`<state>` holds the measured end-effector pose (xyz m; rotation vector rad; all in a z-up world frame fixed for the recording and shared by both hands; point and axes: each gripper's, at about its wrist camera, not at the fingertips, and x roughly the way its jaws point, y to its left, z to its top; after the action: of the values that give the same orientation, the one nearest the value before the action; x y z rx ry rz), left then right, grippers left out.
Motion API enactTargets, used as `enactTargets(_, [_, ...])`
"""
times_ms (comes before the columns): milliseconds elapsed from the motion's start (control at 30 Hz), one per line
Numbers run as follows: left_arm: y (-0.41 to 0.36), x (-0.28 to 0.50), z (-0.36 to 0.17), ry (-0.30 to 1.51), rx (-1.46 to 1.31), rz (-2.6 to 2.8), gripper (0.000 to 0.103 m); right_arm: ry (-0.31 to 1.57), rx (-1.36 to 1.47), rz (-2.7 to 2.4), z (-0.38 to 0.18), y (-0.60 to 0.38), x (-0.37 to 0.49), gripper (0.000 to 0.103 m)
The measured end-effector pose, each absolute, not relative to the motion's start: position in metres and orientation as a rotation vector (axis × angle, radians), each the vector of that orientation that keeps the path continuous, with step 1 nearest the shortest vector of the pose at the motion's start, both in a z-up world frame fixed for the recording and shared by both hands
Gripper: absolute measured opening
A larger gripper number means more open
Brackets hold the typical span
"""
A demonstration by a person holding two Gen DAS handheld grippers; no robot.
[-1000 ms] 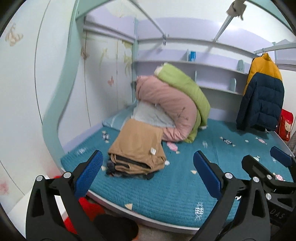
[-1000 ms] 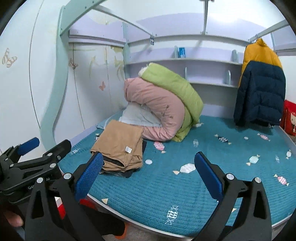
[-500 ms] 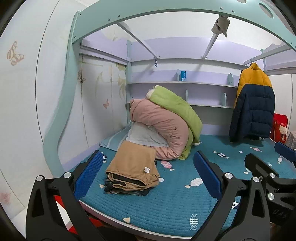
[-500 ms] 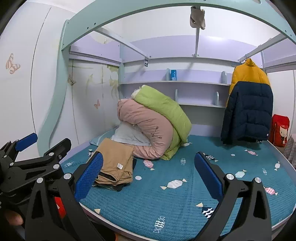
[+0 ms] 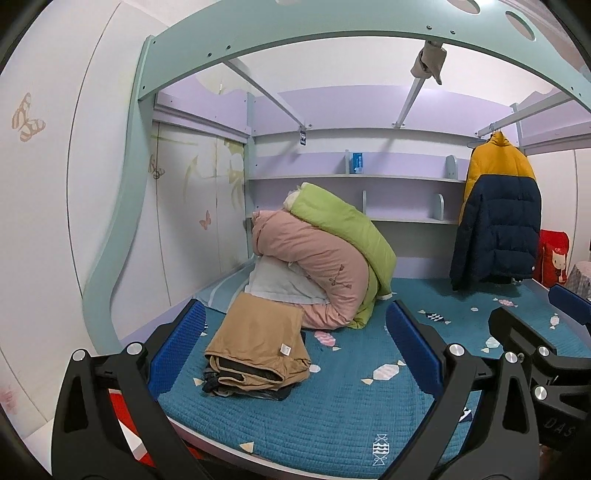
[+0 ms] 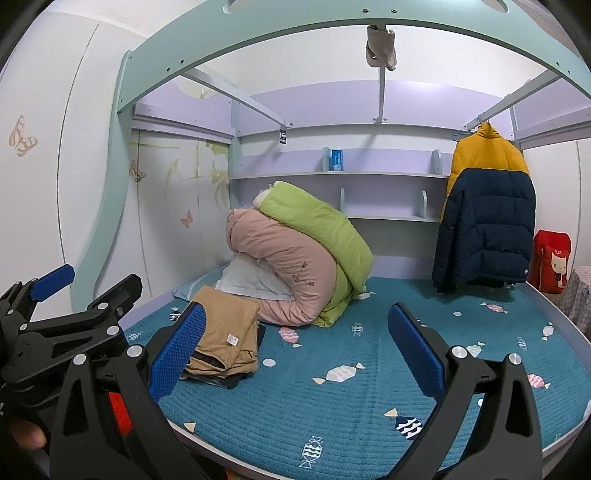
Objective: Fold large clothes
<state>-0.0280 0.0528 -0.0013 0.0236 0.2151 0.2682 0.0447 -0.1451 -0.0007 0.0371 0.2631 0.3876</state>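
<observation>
A folded tan garment (image 5: 258,343) lies on top of a small stack of dark clothes at the left of the teal bed (image 5: 369,417); it also shows in the right wrist view (image 6: 221,339). My left gripper (image 5: 295,350) is open and empty, held back from the bed's front edge, clear of the stack. My right gripper (image 6: 295,347) is open and empty, also back from the bed (image 6: 332,406). A yellow and navy puffer jacket (image 5: 498,229) hangs on a rail at the right; it also shows in the right wrist view (image 6: 487,218).
Rolled pink and green quilts (image 5: 332,258) and a pillow (image 5: 280,280) lean against the back left corner. Shelves (image 5: 354,179) run along the back wall. A bed frame arch (image 5: 332,33) spans overhead. A red bag (image 5: 552,258) stands at the right.
Both grippers have pulled back and tilted upward from the bed, so the stack looks smaller and the overhead arch has come into view. Both stay open and empty.
</observation>
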Motion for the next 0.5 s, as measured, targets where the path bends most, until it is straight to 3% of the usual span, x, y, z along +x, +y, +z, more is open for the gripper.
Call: enactTargets(500, [0.0496,-0.0295,-0.0007,0.211,0.025,0.259,0.098,0.266,0.048,0.386,-0.0006,-0.1479,0.0437,0.096])
